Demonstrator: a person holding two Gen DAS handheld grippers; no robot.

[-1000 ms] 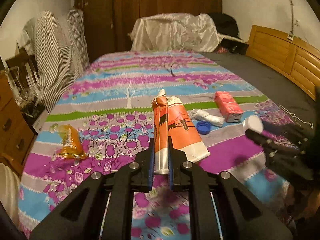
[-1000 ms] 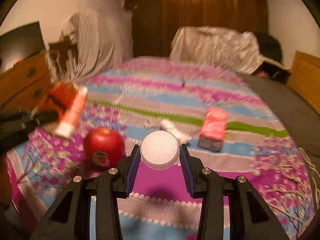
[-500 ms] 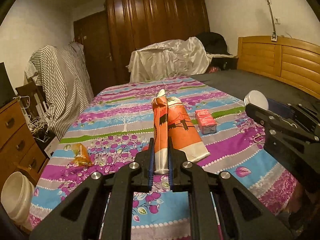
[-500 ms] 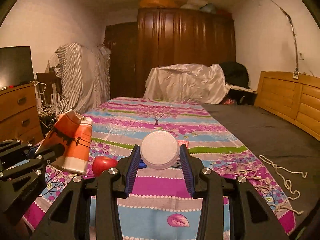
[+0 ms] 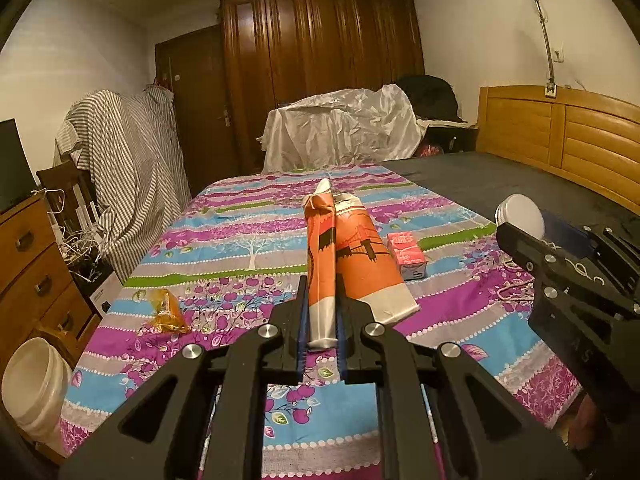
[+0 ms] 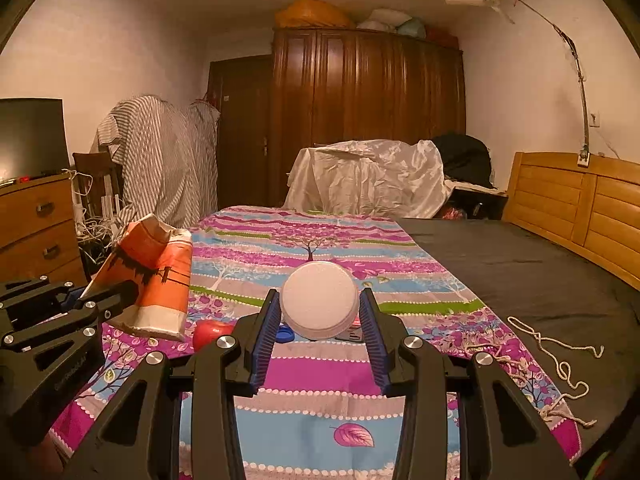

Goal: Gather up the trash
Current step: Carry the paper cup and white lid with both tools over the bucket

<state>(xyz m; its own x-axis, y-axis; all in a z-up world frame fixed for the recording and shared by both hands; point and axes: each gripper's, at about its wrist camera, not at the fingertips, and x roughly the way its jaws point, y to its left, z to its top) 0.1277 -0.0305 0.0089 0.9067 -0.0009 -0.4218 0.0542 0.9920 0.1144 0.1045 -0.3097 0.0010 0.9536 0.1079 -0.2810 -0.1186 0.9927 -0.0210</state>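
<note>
left claw (image 5: 322, 344) pinches an orange carton (image 5: 352, 256); right claw (image 6: 320, 340) grips a white lid (image 6: 319, 300); apple (image 6: 210, 332) lies below-left of it.

The left gripper (image 5: 322, 312) points slightly downward, its jaws pinched tight on the flattened edge of an orange carton (image 5: 352, 256) that sticks out ahead of its tips. The right gripper (image 6: 319, 330), beside it and angled the same way, has its blue pads (image 6: 267, 338) clamped on either side of a round white lid (image 6: 319, 306).
</note>
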